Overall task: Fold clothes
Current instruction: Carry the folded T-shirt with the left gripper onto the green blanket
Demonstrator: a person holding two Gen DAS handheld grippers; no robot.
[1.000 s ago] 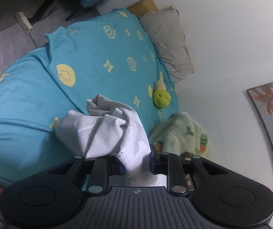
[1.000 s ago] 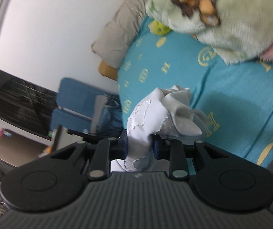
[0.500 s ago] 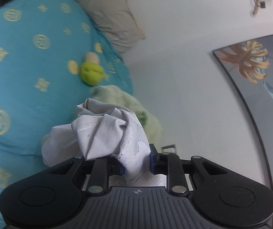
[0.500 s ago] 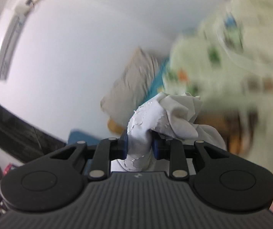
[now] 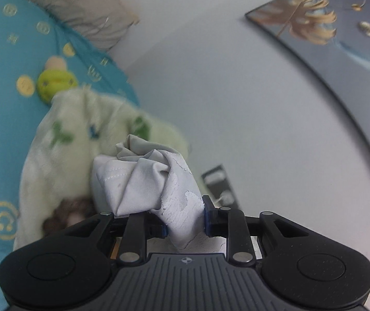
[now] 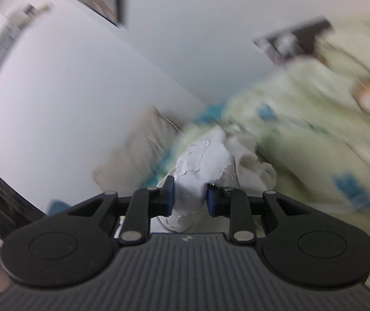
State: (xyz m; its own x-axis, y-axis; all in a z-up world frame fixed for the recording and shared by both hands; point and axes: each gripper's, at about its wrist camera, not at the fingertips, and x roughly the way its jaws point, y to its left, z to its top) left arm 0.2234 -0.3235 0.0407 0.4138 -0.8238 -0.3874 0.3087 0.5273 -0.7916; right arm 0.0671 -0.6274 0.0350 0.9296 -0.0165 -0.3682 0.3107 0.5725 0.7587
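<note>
The left gripper [image 5: 185,223] pinches a bunch of the white garment [image 5: 148,178] between its fingers [image 5: 207,220]. The right gripper [image 6: 190,198] pinches another bunch of the same garment [image 6: 200,165]; this view is blurred. The cloth hangs in the air above the bed [image 5: 1,119]. Behind it, a pale green blanket [image 5: 76,134] lies on the bed. Farther away, a green toy [image 5: 55,81] rests before a beige pillow [image 5: 81,5] at the wall.

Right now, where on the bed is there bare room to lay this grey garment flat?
Bare teal bedspread lies left of the green fleece blanket, below the green plush toy. The wall side is crowded by blanket, toy and pillow. Both the left gripper and right gripper grip the grey garment.
</note>
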